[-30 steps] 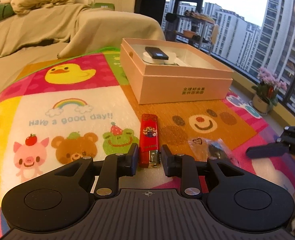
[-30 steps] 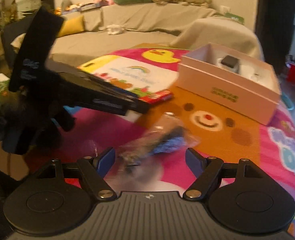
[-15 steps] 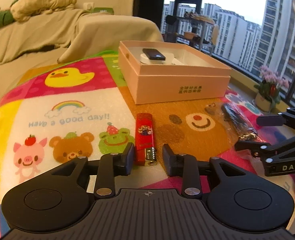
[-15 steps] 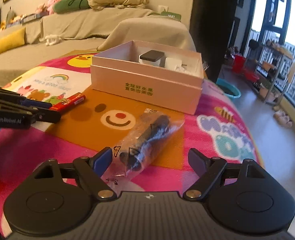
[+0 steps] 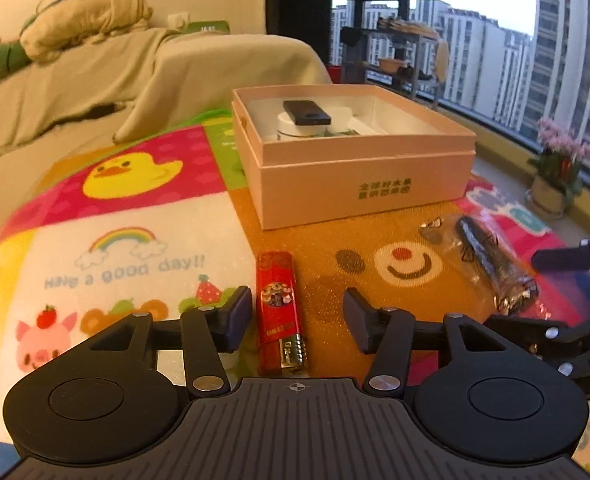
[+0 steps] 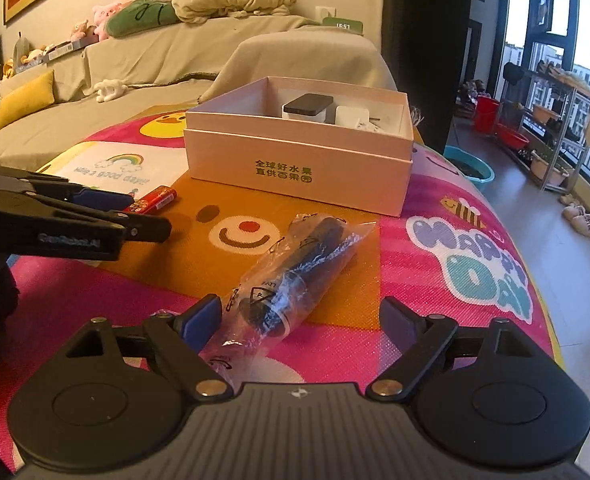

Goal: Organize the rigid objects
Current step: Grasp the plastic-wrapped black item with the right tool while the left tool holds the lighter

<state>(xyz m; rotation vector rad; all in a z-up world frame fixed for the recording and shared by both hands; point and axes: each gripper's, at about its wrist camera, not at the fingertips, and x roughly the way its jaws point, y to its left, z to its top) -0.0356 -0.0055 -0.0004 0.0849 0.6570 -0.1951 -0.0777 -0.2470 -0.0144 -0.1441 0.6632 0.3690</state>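
Left wrist view. Left gripper (image 5: pixel 297 320) low in the centre of the frame, jaws spread moderately and holding nothing. Red lighter (image 5: pixel 281 314) flat on the cartoon play mat (image 5: pixel 127 248), lying lengthwise in the gap but hugging the left finger, well clear of the right one. Pink box (image 5: pixel 355 168) in the upper middle, open-topped, with a dark flat device (image 5: pixel 306 113) resting on a white jar inside. Bagged dark object (image 5: pixel 491 268) at right centre, part of the right gripper (image 5: pixel 555 300) beyond it at the frame's right edge.

Likely trouble here: closing off-centre would shove the lighter sideways or pinch only its edge — a smooth, thin case apt to twist or slip out on the lift.

Right wrist view. Right gripper (image 6: pixel 299 320) at bottom centre, jaws spread wide, gripping nothing. Crinkled bag lying diagonally from centre frame down toward the left finger, its near end touching or just beside that pad — cannot tell which. Loose, glossy plastic; a pinch on film alone would let the contents slide and swing. Box in the upper middle, already partly filled at the rear. Left gripper jutting in from the left edge over the lighter, close enough to crowd both paths toward the box.
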